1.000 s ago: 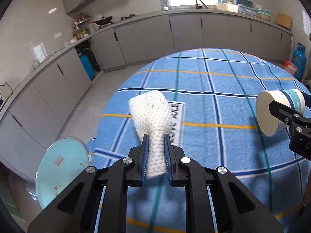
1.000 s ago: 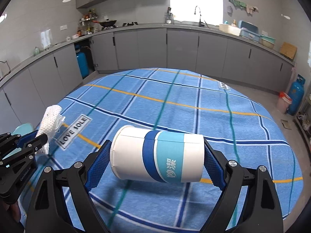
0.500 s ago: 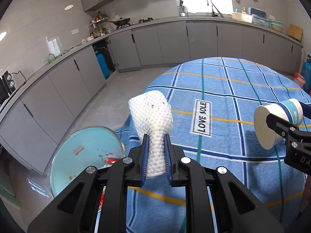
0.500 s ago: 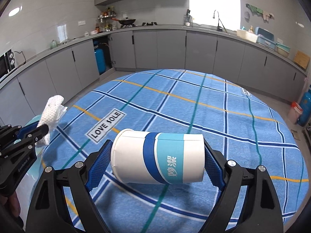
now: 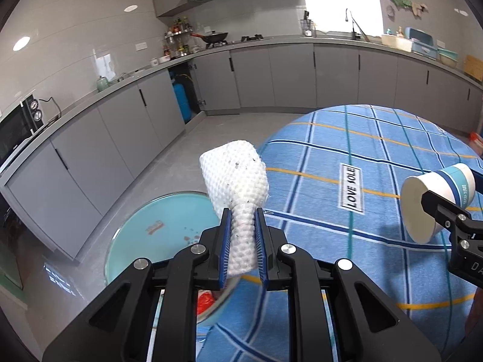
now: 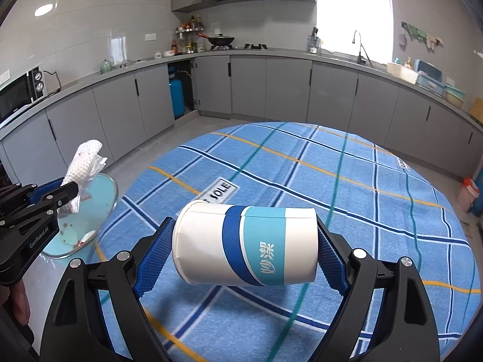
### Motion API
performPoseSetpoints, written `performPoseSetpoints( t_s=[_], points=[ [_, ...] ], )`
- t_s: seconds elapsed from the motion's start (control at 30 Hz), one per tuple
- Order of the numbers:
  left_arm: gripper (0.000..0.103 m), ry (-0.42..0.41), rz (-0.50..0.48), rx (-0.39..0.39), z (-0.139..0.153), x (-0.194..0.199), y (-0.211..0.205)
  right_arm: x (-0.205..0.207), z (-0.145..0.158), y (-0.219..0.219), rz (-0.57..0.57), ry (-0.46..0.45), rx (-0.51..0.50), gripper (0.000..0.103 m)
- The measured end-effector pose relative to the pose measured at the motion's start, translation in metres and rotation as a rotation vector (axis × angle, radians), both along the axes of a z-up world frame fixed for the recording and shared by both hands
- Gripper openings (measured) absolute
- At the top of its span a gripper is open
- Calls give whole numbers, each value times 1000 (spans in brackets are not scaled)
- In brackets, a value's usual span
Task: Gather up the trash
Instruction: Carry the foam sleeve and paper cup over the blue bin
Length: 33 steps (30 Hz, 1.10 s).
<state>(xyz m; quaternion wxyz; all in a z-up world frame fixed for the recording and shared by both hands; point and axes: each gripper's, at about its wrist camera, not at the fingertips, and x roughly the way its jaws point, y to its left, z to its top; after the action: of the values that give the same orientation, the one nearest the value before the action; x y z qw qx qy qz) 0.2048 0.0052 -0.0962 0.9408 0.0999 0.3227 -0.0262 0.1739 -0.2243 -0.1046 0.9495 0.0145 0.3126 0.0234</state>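
Between the blue pads of the left gripper (image 5: 243, 244), a crumpled white paper towel (image 5: 238, 187) is pinched at its narrow end, dimpled and dark-flecked, held above a pale blue bin (image 5: 157, 235) showing red scraps inside, just off the table edge. The right gripper (image 6: 241, 253) clamps a white paper cup (image 6: 244, 244) with blue bands endwise, lying sideways above the blue plaid tablecloth (image 6: 347, 187). Grey cabinets (image 6: 271, 87) and a countertop line the kitchen walls; a wok (image 6: 222, 39) sits on the stove.
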Motion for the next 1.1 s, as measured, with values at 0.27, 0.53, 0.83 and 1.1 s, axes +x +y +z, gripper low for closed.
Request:
performPoseSetpoints(
  t_s=[0.27, 0.53, 0.83, 1.1],
  points=[
    [16, -20, 55, 8, 4, -4, 30, 4, 5, 24, 53, -18, -1, 85],
    [16, -21, 113, 5, 3, -4, 58, 10, 7, 51, 109, -26, -1, 85],
    [16, -25, 166, 14, 3, -5, 82, 18, 12, 77, 167, -38, 6, 85],
    [16, -22, 204, 22, 1, -3, 99, 25, 16, 97, 211, -47, 5, 85]
  ],
)
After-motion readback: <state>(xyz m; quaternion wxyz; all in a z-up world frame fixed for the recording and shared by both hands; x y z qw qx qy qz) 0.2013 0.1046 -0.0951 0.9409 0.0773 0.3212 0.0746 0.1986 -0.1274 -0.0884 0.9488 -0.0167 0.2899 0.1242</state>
